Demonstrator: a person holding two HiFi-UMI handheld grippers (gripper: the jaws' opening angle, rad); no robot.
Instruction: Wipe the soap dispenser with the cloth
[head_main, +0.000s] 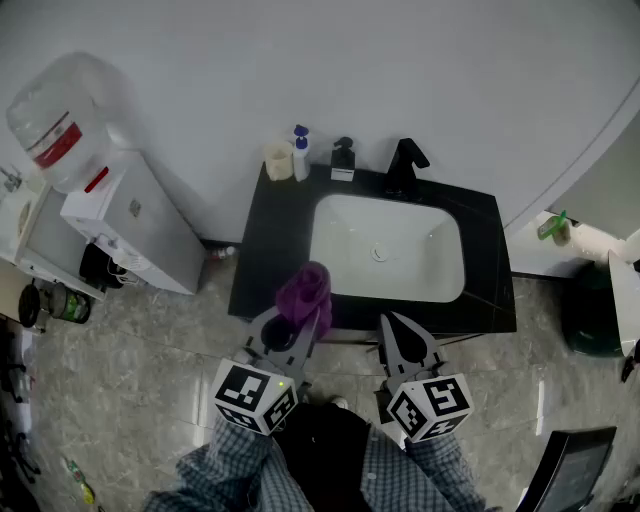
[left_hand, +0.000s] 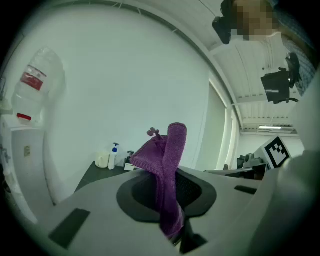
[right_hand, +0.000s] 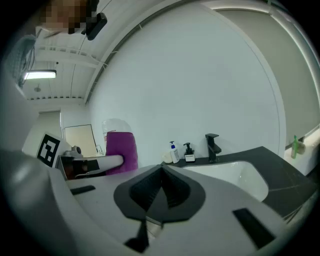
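A purple cloth (head_main: 305, 291) stands up between the jaws of my left gripper (head_main: 303, 322), which is shut on it, in front of the black counter (head_main: 264, 262). In the left gripper view the cloth (left_hand: 168, 165) rises from the closed jaws. The soap dispenser (head_main: 343, 159), dark with a pale label, stands at the counter's back edge, left of the black faucet (head_main: 405, 165), far from both grippers. It shows small in the right gripper view as the soap dispenser (right_hand: 189, 153). My right gripper (head_main: 392, 324) is shut and empty, near the counter's front edge.
A white bottle with a blue pump (head_main: 301, 154) and a cream cup (head_main: 278, 160) stand left of the dispenser. The white basin (head_main: 388, 248) fills the counter's middle. A water cooler (head_main: 115, 205) stands to the left, and a green bottle (head_main: 553, 226) on a ledge at right.
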